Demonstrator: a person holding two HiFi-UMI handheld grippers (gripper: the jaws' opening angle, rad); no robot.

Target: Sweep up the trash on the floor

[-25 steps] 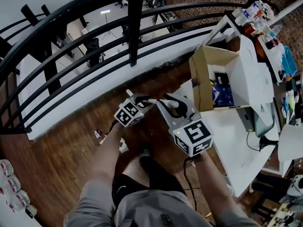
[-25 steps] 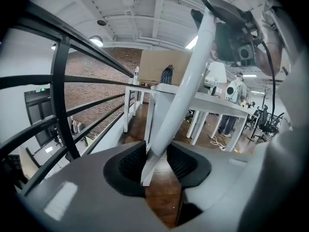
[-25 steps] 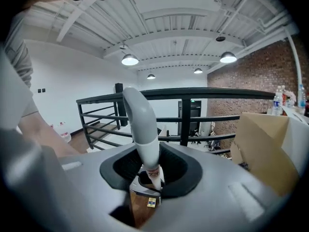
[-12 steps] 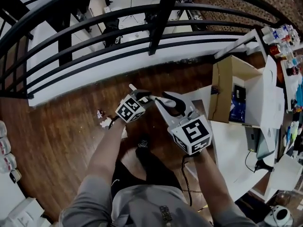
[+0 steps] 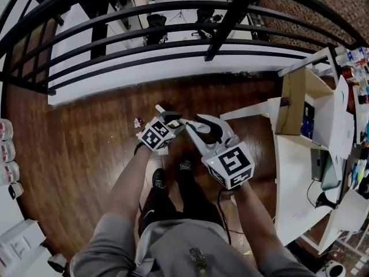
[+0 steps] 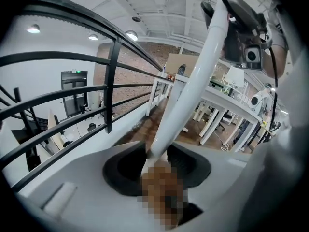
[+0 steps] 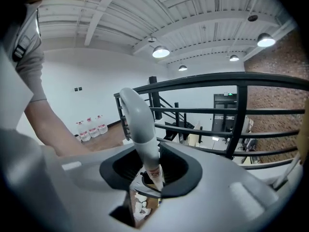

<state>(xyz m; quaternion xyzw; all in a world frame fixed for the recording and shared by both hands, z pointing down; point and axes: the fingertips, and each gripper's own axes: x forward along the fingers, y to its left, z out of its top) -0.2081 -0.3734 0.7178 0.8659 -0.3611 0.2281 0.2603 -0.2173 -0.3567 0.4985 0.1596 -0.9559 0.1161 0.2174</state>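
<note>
Trash scraps (image 5: 137,122) on wooden floor (image 5: 86,149)

railing (image 5: 228,22) ahead, table (image 5: 294,180) right, bottles (image 5: 4,152) left

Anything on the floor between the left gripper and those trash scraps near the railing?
Nothing visible. In the head view the small pale trash scraps lie on bare dark wooden floor, just left of the left gripper, which grips a white pole.

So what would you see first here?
The two grippers in the middle: the left gripper shut on a white pole, the right gripper on a grey handle. Beyond them a black railing curves across the top, and trash lies on the floor by the left gripper.
</note>
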